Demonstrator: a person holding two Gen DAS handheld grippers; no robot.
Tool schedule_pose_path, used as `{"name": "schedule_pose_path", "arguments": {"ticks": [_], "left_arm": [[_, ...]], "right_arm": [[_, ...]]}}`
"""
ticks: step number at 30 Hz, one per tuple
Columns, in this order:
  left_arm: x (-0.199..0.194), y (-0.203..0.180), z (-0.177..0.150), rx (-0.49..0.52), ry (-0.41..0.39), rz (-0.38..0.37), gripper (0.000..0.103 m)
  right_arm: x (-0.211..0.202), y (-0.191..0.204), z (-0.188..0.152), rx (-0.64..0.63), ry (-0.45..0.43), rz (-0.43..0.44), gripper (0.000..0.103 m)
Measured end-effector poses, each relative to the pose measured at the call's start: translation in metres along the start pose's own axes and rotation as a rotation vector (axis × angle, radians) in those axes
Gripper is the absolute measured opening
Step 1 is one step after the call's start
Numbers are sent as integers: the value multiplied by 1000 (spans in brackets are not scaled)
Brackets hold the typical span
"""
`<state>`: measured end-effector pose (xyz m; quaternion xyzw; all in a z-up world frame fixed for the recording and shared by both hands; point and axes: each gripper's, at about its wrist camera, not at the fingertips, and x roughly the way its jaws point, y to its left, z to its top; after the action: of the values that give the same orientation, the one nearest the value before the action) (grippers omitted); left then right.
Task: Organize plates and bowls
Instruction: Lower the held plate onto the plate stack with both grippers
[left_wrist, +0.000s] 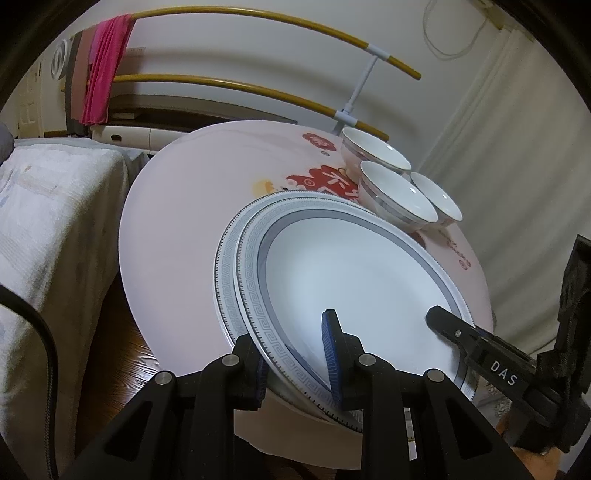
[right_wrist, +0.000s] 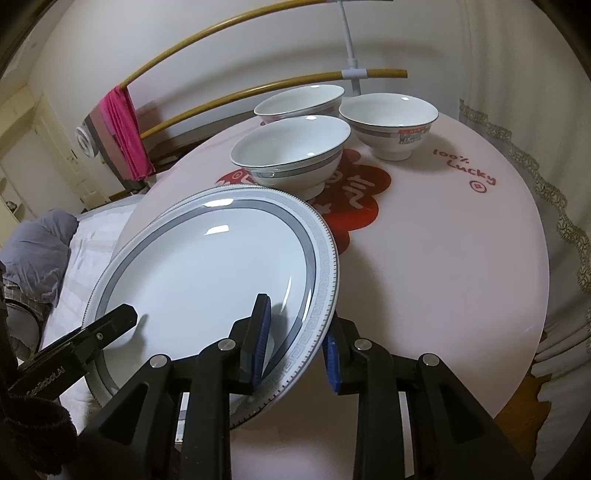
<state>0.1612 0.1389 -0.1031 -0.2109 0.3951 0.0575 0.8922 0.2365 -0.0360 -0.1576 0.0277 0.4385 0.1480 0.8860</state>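
Observation:
A white plate (left_wrist: 351, 273) with a grey key-pattern rim lies on a second matching plate (left_wrist: 224, 266) at the near edge of the round table (left_wrist: 177, 206). My left gripper (left_wrist: 295, 365) is shut on the top plate's near rim, one pad above and one below. My right gripper (right_wrist: 295, 347) straddles the same plate's (right_wrist: 207, 266) right rim, its outer pad a little off the edge. Three white bowls (right_wrist: 291, 147) (right_wrist: 299, 99) (right_wrist: 388, 114) stand close together behind the plates.
The table top (right_wrist: 424, 258) carries a red decal and lettering. A bed with a white cover (left_wrist: 48, 221) stands left of the table. Behind is a drying rack with yellow bars and a pink cloth (left_wrist: 107, 85). A curtain (right_wrist: 561, 221) hangs on the right.

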Motion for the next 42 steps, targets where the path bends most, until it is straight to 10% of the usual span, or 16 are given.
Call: {"name": "schedule_pose_path", "arguments": {"ticks": [42], "left_arm": [[-9,-13,7,54,39,69,24]], "right_arm": [[28,-38,-1,134,-45,284,25]]}}
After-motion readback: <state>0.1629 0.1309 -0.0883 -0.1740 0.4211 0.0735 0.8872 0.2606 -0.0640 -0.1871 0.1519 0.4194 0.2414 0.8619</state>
